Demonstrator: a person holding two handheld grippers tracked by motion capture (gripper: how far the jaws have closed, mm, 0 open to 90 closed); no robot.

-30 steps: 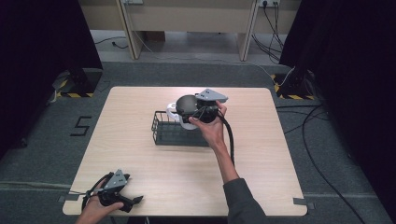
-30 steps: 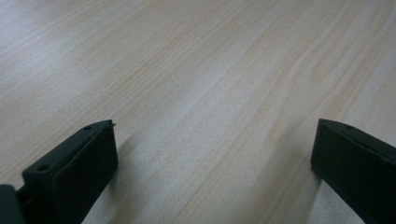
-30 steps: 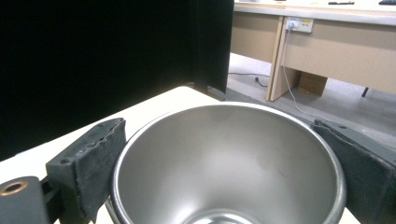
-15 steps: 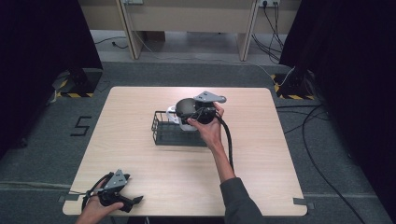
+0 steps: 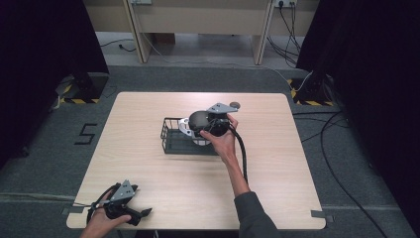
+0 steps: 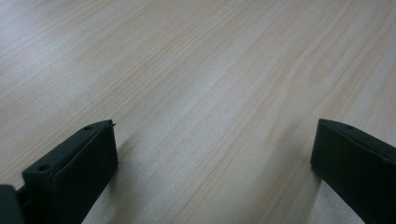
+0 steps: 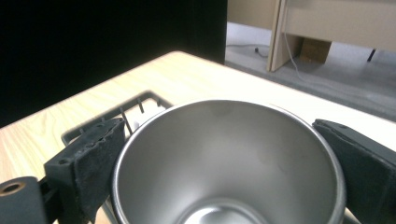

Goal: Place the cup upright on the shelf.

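Steel cup [image 7: 229, 163]: held over the wire basket [image 5: 173, 141] at mid-bench, mouth toward your right tool [image 7: 224, 154], whose jaws pinch its outer wall on both sides. Likely light, rigid, smooth and slippery; keep your hold just below the rim. Basket: black wire, open top; something white [image 5: 185, 126] sits in it at the far right, kind unclear. Left tool [image 6: 210, 154]: jaws spread, empty, resting at the bench's [image 5: 277, 163] near left corner.
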